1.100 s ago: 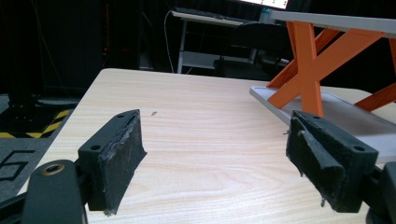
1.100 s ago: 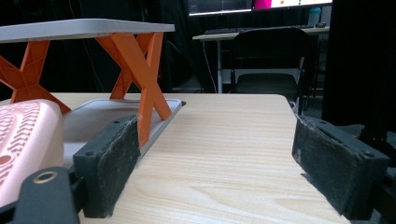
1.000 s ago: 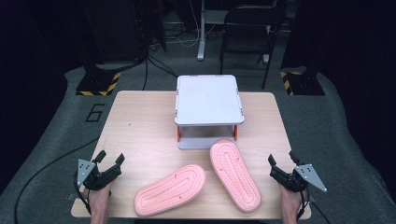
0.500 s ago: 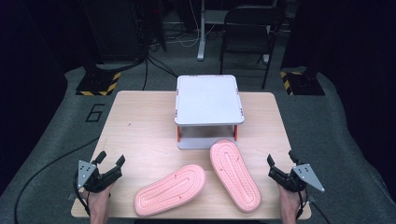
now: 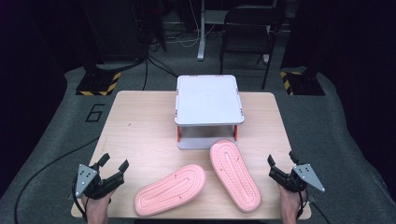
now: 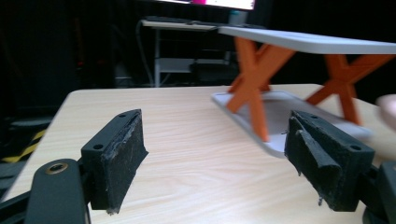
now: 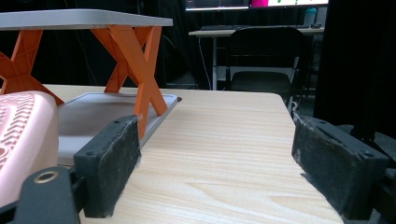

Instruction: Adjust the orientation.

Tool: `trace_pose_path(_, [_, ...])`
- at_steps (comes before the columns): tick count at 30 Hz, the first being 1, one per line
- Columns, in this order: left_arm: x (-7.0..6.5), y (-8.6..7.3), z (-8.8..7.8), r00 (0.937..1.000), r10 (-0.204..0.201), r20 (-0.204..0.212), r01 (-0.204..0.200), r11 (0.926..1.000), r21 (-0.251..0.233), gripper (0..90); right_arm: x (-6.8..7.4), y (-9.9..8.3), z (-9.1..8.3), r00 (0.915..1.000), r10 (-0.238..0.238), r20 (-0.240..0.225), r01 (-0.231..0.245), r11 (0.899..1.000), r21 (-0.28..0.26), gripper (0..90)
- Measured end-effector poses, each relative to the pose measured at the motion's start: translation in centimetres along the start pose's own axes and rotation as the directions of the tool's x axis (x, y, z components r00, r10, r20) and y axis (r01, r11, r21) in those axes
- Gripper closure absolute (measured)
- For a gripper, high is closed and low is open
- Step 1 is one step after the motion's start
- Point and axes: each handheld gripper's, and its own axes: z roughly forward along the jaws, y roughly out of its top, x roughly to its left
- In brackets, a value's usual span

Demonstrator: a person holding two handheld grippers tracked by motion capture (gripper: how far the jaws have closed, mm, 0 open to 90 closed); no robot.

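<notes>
Wooden table (image 5: pixel 140 135) in a dark room, with a little white two-level rack (image 5: pixel 208 100) on orange legs at the back middle. Two pink slippers lie sole-up in front of it: the left slipper (image 5: pixel 170 189) angled across, the right slipper (image 5: pixel 235 175) with one end just at the rack's lower shelf. Left gripper (image 5: pixel 112 171) sits at the near left corner, jaws wide, nothing in them. Right gripper (image 5: pixel 280 171) is at the near right edge, also wide open and empty. Compared with a second ago, pretty much nothing has budged; grippers shifted a hair at most, slippers in the same spots.
</notes>
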Motion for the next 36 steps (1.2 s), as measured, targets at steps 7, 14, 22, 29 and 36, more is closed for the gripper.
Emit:
trace_pose_path(7, [-4.4,-0.5,-2.7,0.9779,0.049,0.203,-0.064,0.9956,0.068,21.2,0.0,-0.1,0.0,1.0,0.006,-0.003,-0.006,1.0,0.002,15.0])
trace_pose_path(14, [-8.5,-1.9,-3.4,0.897,0.148,0.416,-0.215,0.9694,0.119,22.1,0.0,-0.1,0.0,1.0,0.006,0.002,-0.006,1.0,0.006,15.1])
trace_pose_path(22, [-11.1,-4.0,-2.2,0.8586,0.222,0.462,-0.334,0.9262,0.175,20.1,-0.2,-0.1,0.1,0.9998,0.014,0.01,-0.014,1.0,0.011,15.4])
trace_pose_path(29, [-10.6,-4.4,-1.2,0.8879,0.21,0.41,-0.324,0.9165,0.234,30.5,-0.5,-0.1,0.0,0.9994,0.026,0.023,-0.026,1.0,0.01,16.5])
trace_pose_path(36, [-8.9,-3.0,-0.4,0.9107,0.181,0.371,-0.277,0.9338,0.226,40.0,-0.6,-0.1,-0.1,0.9992,0.032,0.022,-0.033,0.999,0.01,17.2])
